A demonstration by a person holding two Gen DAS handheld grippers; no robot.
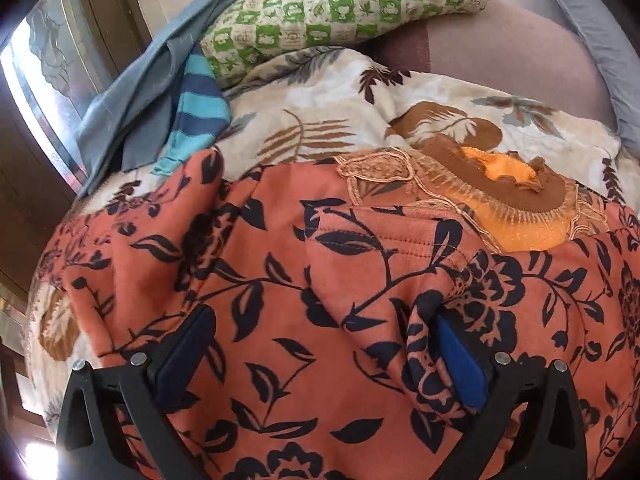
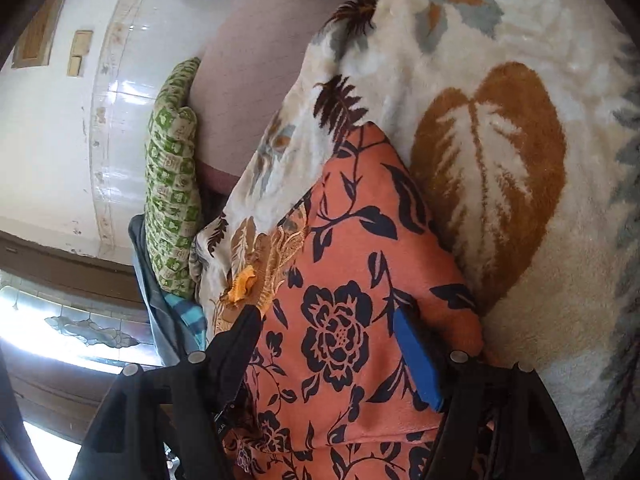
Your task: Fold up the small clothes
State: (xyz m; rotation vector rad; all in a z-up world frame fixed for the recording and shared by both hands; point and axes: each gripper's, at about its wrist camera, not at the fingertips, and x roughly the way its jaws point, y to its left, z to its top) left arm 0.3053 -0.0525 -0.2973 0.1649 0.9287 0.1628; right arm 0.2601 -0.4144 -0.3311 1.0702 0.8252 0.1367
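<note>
Seemingly both grippers (image 1: pixel 320 344) (image 2: pixel 332 344) astride floral garment (image 1: pixel 280 280).

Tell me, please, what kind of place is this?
Probably a bedroom: the clothes lie on a bed with a leaf-patterned blanket and a green checked pillow, beside a tiled wall.

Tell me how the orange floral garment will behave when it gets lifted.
The garment is probably floppy: it already drapes in soft folds and bunches between the left gripper jaws. It will likely sag and trail rather than hold shape. It may drag on the fuzzy blanket beneath, and the embroidered neckline looks somewhat stiffer.
</note>
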